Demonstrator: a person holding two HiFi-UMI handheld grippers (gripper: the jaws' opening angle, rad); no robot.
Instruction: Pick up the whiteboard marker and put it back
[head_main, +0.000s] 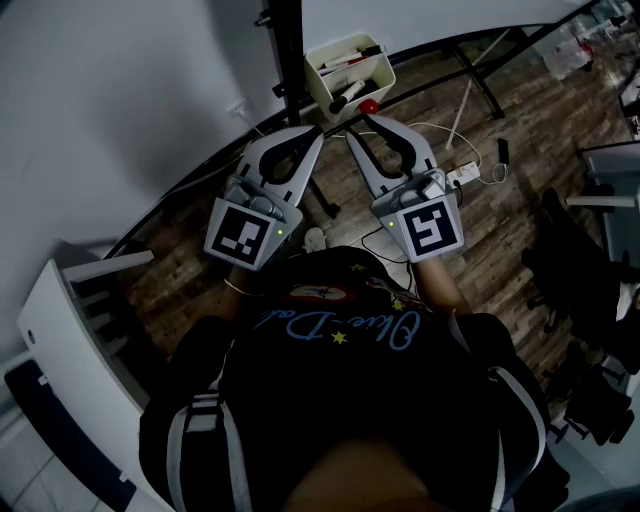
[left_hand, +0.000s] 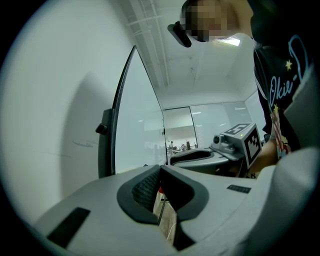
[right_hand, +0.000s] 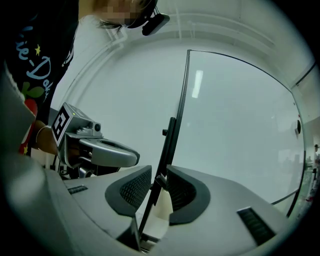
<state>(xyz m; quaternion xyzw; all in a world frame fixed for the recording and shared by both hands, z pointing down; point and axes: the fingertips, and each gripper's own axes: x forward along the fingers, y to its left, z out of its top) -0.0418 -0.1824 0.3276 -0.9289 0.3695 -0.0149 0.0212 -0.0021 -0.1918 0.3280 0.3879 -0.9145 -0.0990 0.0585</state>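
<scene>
Above plank floor (head_main: 520, 170) by a white wall (head_main: 120, 90), the left gripper (head_main: 318, 132) has jaws together, the right gripper (head_main: 360, 122) slightly apart.
</scene>
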